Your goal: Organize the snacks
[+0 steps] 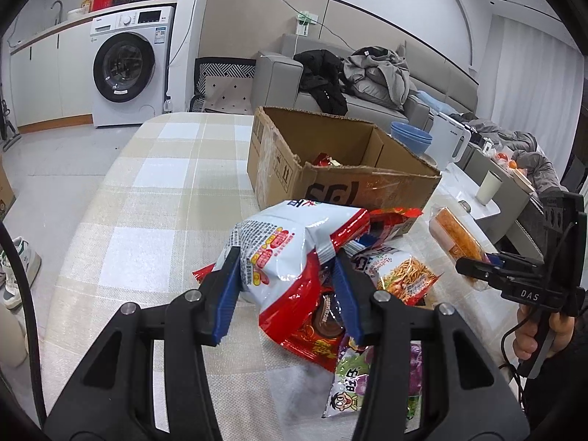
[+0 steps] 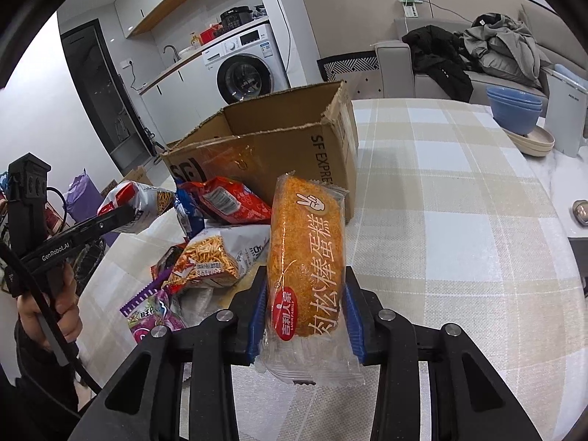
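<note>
A: What is the left tool (image 1: 286,275) doing?

B: Its two blue pads squeeze a big white and red snack bag (image 1: 290,253). The bag sits right between them and is up off the surface (image 1: 147,198).

A: And the right tool (image 2: 305,308)?

B: It is clamped on a long orange cake in a clear wrapper (image 2: 307,257). The cake sticks out straight ahead of the tool, and its wrapper end hangs back toward the camera.

A: Where are the other snacks?

B: Under and just to the right of the left tool there is a pile. A noodle snack bag (image 1: 402,273) lies there, and a purple candy bag (image 1: 352,378) is closest, below the right pad. A red bag (image 1: 389,222) lies farther ahead.

A: Where is the box?

B: The open cardboard box (image 1: 330,180) stands ahead of both tools, past the pile. A few snacks show inside it.
</note>
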Available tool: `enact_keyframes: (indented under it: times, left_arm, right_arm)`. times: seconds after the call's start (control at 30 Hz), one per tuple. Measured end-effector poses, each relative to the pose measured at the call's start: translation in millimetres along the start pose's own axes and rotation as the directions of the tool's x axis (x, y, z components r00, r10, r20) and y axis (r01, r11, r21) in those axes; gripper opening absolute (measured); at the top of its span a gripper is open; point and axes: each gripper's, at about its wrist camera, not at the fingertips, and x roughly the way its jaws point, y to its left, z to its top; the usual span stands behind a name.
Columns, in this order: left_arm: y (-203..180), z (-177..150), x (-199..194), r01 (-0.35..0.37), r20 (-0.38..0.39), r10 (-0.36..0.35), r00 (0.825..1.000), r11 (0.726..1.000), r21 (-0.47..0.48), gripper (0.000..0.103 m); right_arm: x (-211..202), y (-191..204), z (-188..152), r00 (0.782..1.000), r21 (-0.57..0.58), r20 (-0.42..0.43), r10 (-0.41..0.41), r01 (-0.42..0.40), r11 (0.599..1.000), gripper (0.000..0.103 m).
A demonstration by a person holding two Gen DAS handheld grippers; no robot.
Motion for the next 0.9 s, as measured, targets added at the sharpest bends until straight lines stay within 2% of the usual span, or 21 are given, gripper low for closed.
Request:
enact_keyframes:
  times: [0.53, 0.9]
  left_arm:
    - [-17.3, 10.3, -32.2, 0.014, 0.044, -0.015, 0.999, 1.000, 0.018, 0.045]
    - [-40.8, 29.8, -53.3, 0.019, 0.077, -0.023, 0.997, 0.999, 0.051, 0.045]
  right_arm:
    - [-25.8, 14.7, 12.8, 0.998, -0.037, 0.068, 0.007, -0.004, 0.999, 0.037]
    - [-36.2, 27.5, 26.6, 0.995, -0.061, 0.100, 0.021, -0.015, 0.998, 0.037]
